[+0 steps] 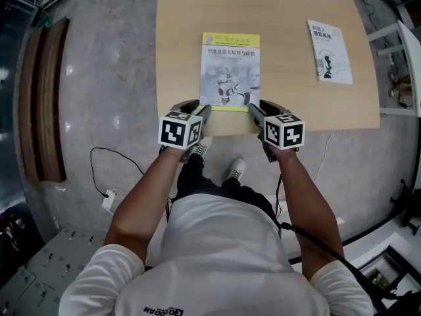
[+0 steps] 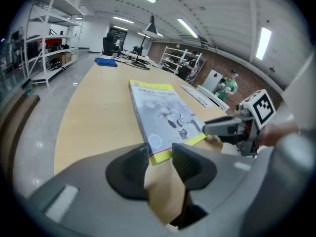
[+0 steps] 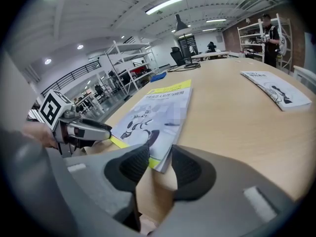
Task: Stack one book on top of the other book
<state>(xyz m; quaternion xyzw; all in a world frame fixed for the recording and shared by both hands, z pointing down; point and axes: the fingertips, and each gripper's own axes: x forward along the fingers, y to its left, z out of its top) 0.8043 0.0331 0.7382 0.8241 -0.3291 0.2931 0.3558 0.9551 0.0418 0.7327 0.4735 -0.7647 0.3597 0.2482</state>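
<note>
Lying flat, yellow-bordered pale-blue book (image 1: 229, 71), left tongs (image 1: 197, 106) and right tongs (image 1: 262, 106) parted at its corners.

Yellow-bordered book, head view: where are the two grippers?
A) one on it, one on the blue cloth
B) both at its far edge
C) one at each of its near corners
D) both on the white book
C: the left gripper and right gripper sit at the two near corners of the yellow-bordered book, a corner between each one's open jaws; the white book lies apart, to the right.
</note>
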